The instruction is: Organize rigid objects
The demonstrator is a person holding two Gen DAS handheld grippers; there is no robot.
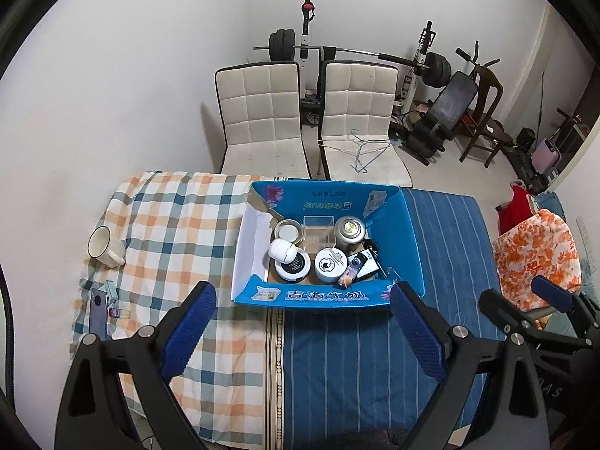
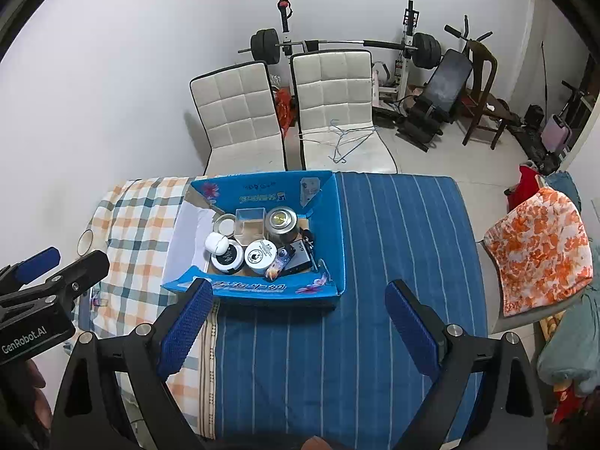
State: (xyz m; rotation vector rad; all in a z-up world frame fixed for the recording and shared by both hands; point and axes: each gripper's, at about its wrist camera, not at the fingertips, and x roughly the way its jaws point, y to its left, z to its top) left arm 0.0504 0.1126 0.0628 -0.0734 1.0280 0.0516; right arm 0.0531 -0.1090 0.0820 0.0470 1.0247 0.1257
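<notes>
Both pairs of jaws stand wide apart with nothing between them: the left gripper [image 1: 303,305] and the right gripper [image 2: 298,305] hang over the near part of the counter, pointing steeply down toward the box [image 1: 330,297]. That blue box sits mid-counter, where the checked cloth [image 1: 176,225] meets the striped cloth [image 1: 442,247], and it already holds jars, a metal can [image 1: 350,233], a clear tub [image 1: 318,228] and small flat items, packed close. Left out on the checked cloth, well apart from the box, are a mug [image 1: 105,247] on its side near the far-left edge and a phone [image 1: 99,309] nearer, with small bits just beside it. The step in hand looks like fetching one of these, and the left gripper is the closer one. For the mug, I would close across its body rather than its handle, lift clear of the cloth so it does not drag, and set it into the white-lined left end of the box, the only free spot.
</notes>
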